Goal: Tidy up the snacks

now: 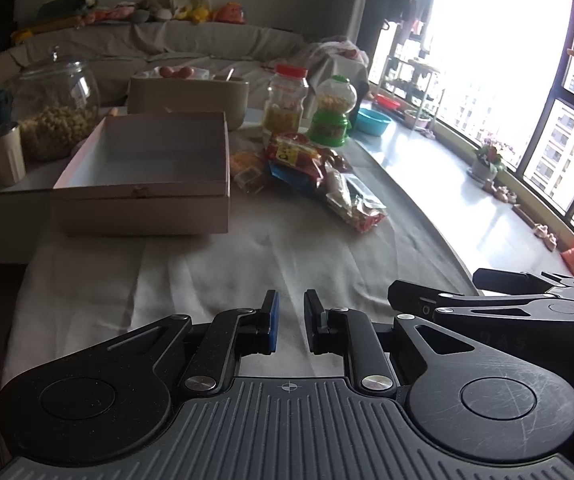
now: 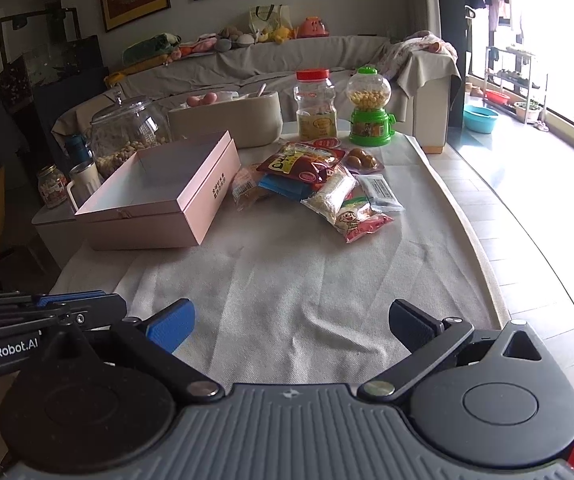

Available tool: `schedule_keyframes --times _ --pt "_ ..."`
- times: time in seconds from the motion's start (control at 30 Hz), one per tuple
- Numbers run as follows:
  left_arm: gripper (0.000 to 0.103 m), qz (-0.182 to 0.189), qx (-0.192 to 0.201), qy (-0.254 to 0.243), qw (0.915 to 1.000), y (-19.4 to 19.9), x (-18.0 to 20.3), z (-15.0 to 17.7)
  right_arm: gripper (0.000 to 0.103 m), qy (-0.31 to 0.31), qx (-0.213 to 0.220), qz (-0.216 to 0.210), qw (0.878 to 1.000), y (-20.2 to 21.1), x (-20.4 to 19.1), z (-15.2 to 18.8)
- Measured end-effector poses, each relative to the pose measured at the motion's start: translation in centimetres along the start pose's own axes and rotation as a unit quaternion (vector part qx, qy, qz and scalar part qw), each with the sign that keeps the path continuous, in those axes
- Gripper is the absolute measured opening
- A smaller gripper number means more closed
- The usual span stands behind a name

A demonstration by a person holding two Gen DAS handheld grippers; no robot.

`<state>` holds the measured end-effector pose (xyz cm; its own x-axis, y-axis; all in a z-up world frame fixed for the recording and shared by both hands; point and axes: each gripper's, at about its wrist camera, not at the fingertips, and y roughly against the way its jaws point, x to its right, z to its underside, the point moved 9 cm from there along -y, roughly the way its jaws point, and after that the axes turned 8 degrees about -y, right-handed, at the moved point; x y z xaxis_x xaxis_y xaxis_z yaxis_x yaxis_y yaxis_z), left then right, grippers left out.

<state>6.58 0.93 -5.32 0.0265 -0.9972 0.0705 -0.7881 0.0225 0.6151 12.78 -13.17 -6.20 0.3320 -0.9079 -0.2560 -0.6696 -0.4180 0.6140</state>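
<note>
Snacks (image 2: pixel 323 184) lie in a loose heap a little right of centre in the right wrist view, none of them sorted yet as far as I can see. The pink box (image 2: pixel 159 196) sits just left of the heap, lid off or folded back, and its white inside looks bare in both views; in the left wrist view it fills the middle left of the frame (image 1: pixel 147 172) with the heap (image 1: pixel 311 168) just to its right. So the job looks to be at its very start: every packet is left to move, and I would guess the box is where they are meant to go.

Right gripper (image 2: pixel 291 328) hovers low over the cloth-covered desk (image 2: pixel 287 272) at the bottom of the frame, its jaws spread wide and holding nothing. Left gripper (image 1: pixel 291 324) is likewise at the bottom of its own frame, jaws drawn close with only a narrow gap between them, nothing held. Both are well apart from the heap.

Behind the snacks, toward the upper middle, stand a red-capped plastic jar (image 2: pixel 315 104) and a green candy dispenser (image 2: pixel 369 108); a glass jar of nuts (image 2: pixel 127 132) stands upper left, beyond the box. Whether those belong to the tidying I cannot tell.
</note>
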Motion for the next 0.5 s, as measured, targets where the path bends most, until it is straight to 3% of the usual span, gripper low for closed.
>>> schedule_keyframes --times 0.5 --pt "0.018 0.004 -0.002 0.000 1.0000 -0.08 0.10 0.06 0.103 0.007 -0.002 0.001 1.000 -0.34 -0.47 -0.08"
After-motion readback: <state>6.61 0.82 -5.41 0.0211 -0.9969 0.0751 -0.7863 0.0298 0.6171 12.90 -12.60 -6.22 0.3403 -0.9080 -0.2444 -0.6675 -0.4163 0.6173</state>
